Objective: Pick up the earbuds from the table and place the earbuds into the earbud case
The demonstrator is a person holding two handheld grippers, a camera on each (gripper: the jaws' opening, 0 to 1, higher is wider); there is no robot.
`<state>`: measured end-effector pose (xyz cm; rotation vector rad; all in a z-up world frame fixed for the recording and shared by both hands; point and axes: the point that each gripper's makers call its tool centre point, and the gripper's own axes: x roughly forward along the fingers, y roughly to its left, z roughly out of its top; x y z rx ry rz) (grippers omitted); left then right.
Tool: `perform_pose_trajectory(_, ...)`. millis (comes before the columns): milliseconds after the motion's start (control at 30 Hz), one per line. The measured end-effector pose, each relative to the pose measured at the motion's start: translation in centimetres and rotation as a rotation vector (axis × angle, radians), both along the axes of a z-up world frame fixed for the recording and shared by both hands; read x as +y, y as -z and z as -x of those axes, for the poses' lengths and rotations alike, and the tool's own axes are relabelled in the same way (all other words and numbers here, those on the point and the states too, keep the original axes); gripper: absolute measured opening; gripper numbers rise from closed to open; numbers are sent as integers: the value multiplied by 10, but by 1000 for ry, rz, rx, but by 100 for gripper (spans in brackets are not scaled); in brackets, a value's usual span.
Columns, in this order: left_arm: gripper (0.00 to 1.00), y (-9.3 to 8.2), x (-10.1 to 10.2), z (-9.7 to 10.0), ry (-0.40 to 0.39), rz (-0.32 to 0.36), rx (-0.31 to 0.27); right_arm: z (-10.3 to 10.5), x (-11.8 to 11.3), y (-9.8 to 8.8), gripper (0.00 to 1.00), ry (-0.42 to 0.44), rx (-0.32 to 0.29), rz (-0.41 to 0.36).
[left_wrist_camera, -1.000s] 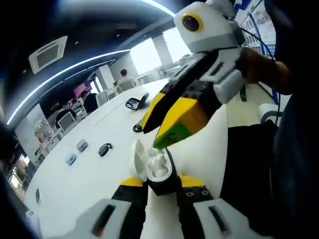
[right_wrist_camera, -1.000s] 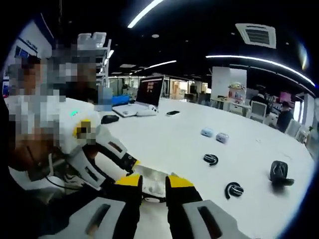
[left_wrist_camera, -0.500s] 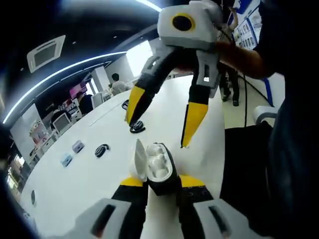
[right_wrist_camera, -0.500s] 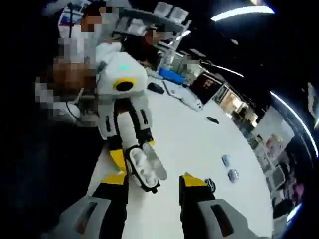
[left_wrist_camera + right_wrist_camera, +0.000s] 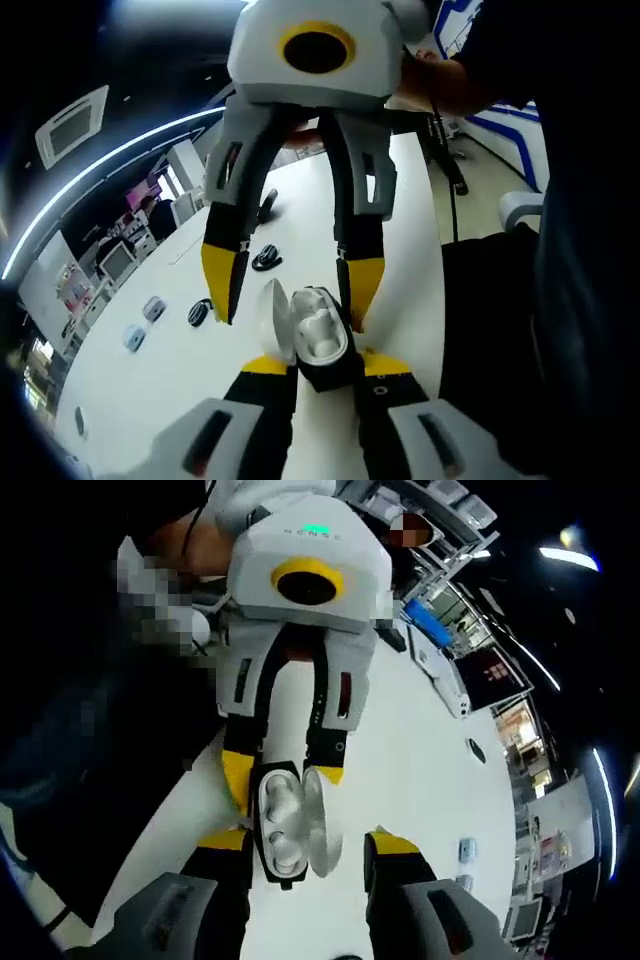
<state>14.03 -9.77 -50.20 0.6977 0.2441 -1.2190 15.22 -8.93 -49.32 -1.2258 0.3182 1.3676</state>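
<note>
The white table point(image 5: 170, 380) spreads under both tools. The right gripper point(image 5: 290, 285) hangs above with jaws spread wide, straddling the case. The left gripper point(image 5: 315, 370) is clamped on the open earbud case point(image 5: 318, 340), white earbuds point(image 5: 320, 325) seated inside.

Both cams close, facing each other, sharing the earbud case point(image 5: 318, 340) over white table point(image 5: 150, 380).

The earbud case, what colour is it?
Black shell with white lid and lining, seen best in the left gripper view: earbud case.
</note>
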Motion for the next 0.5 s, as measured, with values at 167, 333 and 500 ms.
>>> perform_pose_trajectory(167, 24, 0, 0, 0, 12, -17, -10, 1, -1, 2, 41, -17, -5, 20)
perform_pose_trajectory(333, 24, 0, 0, 0, 10, -16, -8, 6, -1, 4, 35, -44, -5, 27)
perform_pose_trajectory(500, 24, 1, 0, -1, -1, -4, 7, 7, 0, 4, 35, -45, -21, 21)
